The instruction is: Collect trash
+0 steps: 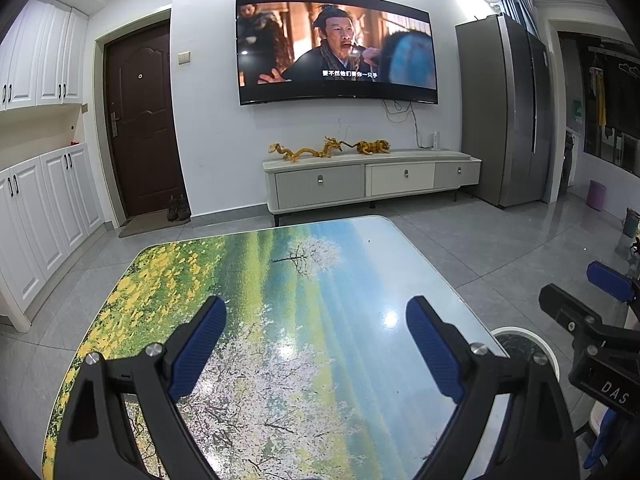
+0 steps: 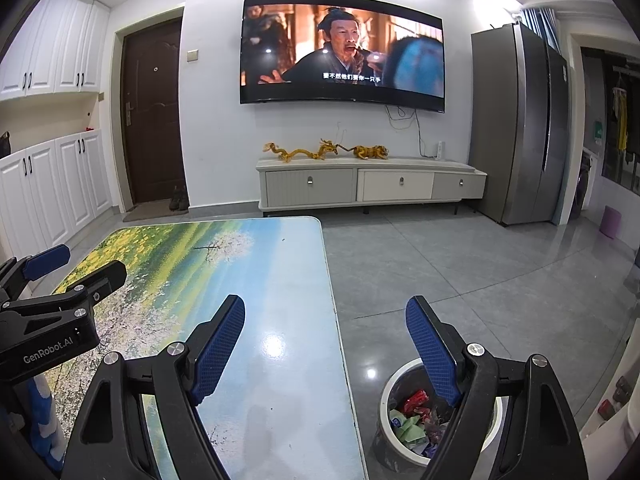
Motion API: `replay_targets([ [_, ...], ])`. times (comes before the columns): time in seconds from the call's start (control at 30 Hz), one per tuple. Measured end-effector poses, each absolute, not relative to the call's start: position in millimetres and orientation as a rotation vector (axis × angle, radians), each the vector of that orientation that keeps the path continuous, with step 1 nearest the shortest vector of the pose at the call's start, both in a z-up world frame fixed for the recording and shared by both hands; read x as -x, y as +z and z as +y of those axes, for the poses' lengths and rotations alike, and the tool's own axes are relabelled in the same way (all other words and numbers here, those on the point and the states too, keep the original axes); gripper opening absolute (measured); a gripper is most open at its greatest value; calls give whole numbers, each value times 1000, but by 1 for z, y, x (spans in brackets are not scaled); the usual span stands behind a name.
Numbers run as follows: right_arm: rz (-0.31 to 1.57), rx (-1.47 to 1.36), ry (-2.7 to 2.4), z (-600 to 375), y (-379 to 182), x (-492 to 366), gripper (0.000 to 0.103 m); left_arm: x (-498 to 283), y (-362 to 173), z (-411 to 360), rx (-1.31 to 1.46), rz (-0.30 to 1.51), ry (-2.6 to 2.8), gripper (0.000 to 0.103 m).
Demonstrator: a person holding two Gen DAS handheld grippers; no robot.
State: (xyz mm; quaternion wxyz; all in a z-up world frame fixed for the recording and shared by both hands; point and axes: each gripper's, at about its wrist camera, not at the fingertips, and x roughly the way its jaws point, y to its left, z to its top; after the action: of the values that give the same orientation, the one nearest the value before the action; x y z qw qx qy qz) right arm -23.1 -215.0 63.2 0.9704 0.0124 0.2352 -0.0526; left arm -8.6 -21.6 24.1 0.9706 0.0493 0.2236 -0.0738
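Trash [image 2: 416, 416] is sitting in the bin [image 2: 394, 380], half hidden behind the right gripper [image 2: 325, 346]; both grippers' fingers are gaping wide and empty, the left gripper [image 1: 316, 344] hanging over the desk [image 2: 276, 264].

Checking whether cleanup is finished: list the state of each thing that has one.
Left hand-held gripper: open, nothing held.
Right hand-held gripper: open, nothing held.
Bin: on floor beside table, wrappers inside.
Table: no trash visible.
TV: on.
Door: shut.

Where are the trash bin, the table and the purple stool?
trash bin [image 2: 390, 384]: right wrist view, on its white rim.
table [image 1: 280, 320]: left wrist view, on its printed top.
purple stool [image 2: 609, 222]: right wrist view, on its side.
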Motion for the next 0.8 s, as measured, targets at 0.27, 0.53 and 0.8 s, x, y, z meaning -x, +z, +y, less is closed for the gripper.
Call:
replay_targets([
  [0.27, 477, -27, -106, -215, 62, 24, 82, 10, 24, -23, -103, 452, -155, 91],
  [0.53, 483, -29, -109, -216, 60, 25, 82, 11, 23, -26, -109, 454, -163, 91],
  [0.8, 492, -33, -114, -217, 57, 25, 82, 9, 21, -28, -113, 468, -167, 91],
])
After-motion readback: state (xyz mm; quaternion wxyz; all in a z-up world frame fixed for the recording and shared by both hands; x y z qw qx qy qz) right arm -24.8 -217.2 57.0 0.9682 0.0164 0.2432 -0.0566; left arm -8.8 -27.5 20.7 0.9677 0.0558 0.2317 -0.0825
